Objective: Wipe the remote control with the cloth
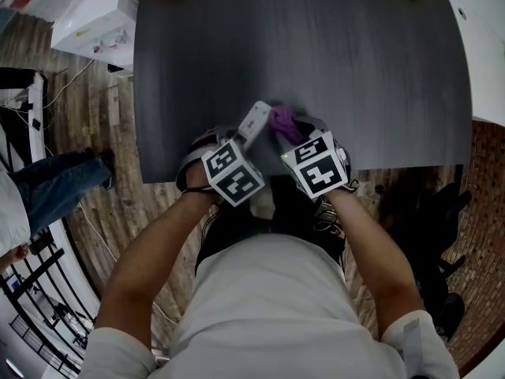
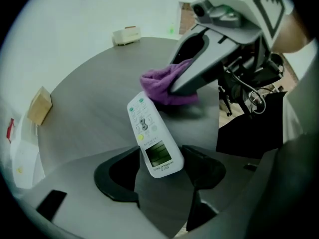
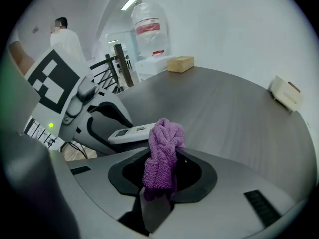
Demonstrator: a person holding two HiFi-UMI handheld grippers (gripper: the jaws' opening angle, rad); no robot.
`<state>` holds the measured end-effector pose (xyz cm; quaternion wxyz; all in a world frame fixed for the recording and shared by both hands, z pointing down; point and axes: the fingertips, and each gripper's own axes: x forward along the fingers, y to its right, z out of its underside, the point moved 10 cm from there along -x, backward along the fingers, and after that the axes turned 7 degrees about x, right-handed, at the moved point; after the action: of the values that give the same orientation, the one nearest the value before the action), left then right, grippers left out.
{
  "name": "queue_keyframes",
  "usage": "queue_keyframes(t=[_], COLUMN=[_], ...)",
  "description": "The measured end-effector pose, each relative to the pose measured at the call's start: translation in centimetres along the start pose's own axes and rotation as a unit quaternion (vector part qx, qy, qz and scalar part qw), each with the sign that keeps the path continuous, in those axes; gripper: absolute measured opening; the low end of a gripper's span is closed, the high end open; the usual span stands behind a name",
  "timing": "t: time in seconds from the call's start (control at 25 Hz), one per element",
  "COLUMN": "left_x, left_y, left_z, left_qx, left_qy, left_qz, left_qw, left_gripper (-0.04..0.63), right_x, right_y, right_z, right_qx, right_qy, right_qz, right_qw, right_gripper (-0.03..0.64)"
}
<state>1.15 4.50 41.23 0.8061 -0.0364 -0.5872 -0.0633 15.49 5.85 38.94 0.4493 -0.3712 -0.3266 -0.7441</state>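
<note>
Left gripper (image 2: 162, 172) grips the remote control (image 2: 151, 133) by its screen end; right gripper (image 3: 162, 179), clenching the cloth (image 3: 162, 148), should sweep firmly along the remote control's buttons

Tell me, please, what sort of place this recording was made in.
Probably a lab or workshop room rather than a home: a large dark table stands on a wood-pattern floor, with white equipment boxes and loose cables beside it, and a metal railing nearby.
</note>
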Motion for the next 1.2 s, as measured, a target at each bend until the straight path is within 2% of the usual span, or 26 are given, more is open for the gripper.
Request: queue_keyframes(t=[0.08, 0.24, 0.4, 0.56, 0.64, 0.72, 0.8, 1.0, 1.2], left_x=[-0.1, -0.5, -0.9, -1.2, -0.8, -0.4, -0.3, -0.1, 0.0], left_y=[0.3, 1.4, 2.5, 2.3, 2.3, 2.3, 2.0, 1.6, 1.8], left_z=[0.2, 0.5, 0.5, 0.5, 0.4, 0.4, 0.2, -0.1, -0.4], left_qx=[0.006, 0.029, 0.092, 0.166, 0.211, 0.241, 0.247, 0.239, 0.230], left_qy=[0.003, 0.025, 0.048, 0.066, 0.064, 0.057, 0.055, 0.050, 0.032], left_qz=[-0.003, -0.012, -0.014, -0.034, -0.030, -0.024, -0.024, -0.010, -0.015], left_qw=[1.0000, 0.9992, 0.9945, 0.9834, 0.9750, 0.9686, 0.9672, 0.9696, 0.9726], left_gripper=[0.252, 0.293, 0.295, 0.293, 0.293, 0.293, 0.293, 0.293, 0.293], right_x=[0.3, 1.0, 1.5, 2.2, 2.5, 2.6, 2.6, 1.9, 1.0], right_y=[0.1, 0.1, 0.6, 1.2, 1.2, 1.0, 0.6, -0.6, -2.4], right_z=[-0.4, -1.2, -2.3, -3.5, -3.8, -3.7, -3.3, -1.5, 0.5], right_qx=[-0.004, -0.021, -0.051, -0.073, -0.082, -0.092, -0.099, -0.092, -0.093], right_qy=[-0.001, -0.002, -0.005, -0.007, -0.010, -0.011, -0.008, -0.008, -0.019], right_qz=[0.005, 0.014, 0.024, 0.027, 0.021, 0.015, 0.012, -0.007, -0.025], right_qw=[1.000, 1.000, 0.998, 0.997, 0.996, 0.996, 0.995, 0.996, 0.995], right_gripper=[0.123, 0.121, 0.123, 0.121, 0.121, 0.123, 0.121, 0.123, 0.121])
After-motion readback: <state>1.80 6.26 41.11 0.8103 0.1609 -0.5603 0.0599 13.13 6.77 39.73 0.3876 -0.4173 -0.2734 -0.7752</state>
